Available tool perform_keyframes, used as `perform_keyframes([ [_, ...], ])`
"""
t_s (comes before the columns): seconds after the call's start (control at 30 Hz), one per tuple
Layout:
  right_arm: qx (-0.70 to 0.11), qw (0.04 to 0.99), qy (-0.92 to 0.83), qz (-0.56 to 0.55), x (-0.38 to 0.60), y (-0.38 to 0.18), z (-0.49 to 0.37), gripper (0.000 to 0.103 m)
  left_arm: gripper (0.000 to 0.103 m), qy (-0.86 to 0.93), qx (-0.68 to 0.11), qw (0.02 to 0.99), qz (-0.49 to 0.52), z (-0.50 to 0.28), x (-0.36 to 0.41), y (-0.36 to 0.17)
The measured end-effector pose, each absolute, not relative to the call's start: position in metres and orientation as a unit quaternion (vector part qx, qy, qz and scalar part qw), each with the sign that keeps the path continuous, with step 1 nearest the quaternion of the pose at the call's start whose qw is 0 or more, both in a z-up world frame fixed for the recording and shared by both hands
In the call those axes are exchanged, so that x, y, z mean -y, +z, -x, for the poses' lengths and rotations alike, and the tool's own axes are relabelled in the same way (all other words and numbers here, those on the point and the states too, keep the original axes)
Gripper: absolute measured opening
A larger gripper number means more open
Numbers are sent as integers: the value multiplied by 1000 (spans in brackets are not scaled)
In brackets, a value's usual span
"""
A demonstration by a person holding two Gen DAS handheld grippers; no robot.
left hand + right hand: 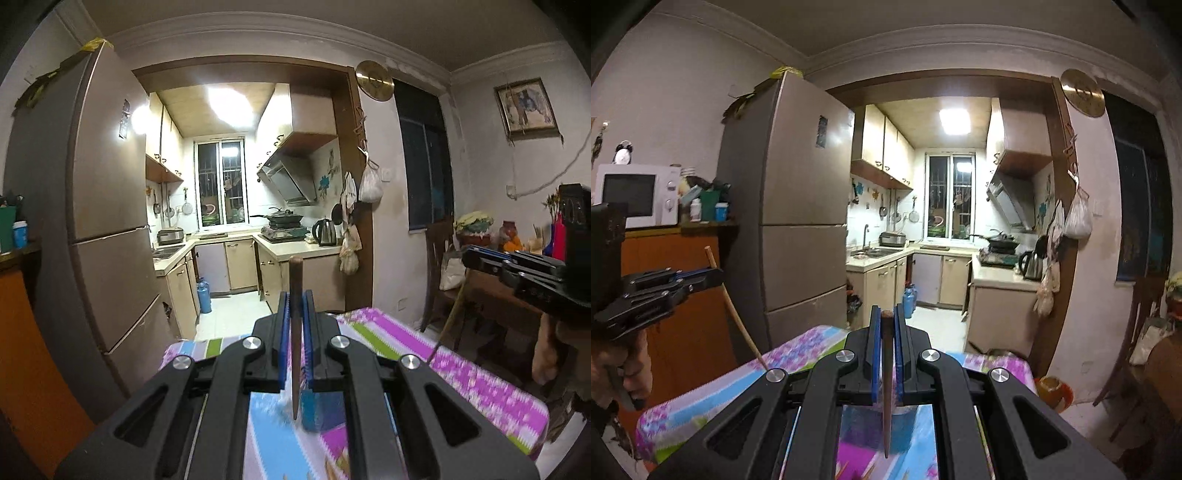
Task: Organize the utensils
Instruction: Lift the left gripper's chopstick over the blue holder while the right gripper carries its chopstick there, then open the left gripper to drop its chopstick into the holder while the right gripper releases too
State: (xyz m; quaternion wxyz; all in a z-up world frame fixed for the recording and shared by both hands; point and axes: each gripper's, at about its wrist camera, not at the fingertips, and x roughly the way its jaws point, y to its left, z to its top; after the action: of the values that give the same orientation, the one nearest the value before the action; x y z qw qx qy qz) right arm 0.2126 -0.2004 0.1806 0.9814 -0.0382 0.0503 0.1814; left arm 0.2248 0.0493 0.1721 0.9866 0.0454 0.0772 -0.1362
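Two wooden chopsticks are in play, one per tool. Nearest, the left tool has its blue ribbed pads pressed narrow on a slim, dark brown chopstick, round at the top and tapering to a point below. The right tool clamps a second dark chopstick the same way, upright between matte black arms with four silver pivots. Both hang above the counter, draped in a glossy floral cloth of pink, blue and green. Farther off stand one tall brown fridge and one white microwave.
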Motion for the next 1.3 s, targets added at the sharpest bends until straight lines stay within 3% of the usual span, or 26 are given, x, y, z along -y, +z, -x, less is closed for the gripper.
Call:
perform_keyframes([
  [0.33,-52,984,171,20,195,247,-293,8,5,-130,-114,985,-29,-301,-17,195],
  [0.87,-158,971,178,16,163,157,-374,8,5,-115,-199,973,-22,-373,-4,133],
  [1.17,-167,970,177,3,171,143,-383,8,6,-108,-211,971,-27,-387,1,123],
  [1.3,-160,972,173,-2,177,145,-380,8,14,-103,-207,972,-28,-389,0,123],
])
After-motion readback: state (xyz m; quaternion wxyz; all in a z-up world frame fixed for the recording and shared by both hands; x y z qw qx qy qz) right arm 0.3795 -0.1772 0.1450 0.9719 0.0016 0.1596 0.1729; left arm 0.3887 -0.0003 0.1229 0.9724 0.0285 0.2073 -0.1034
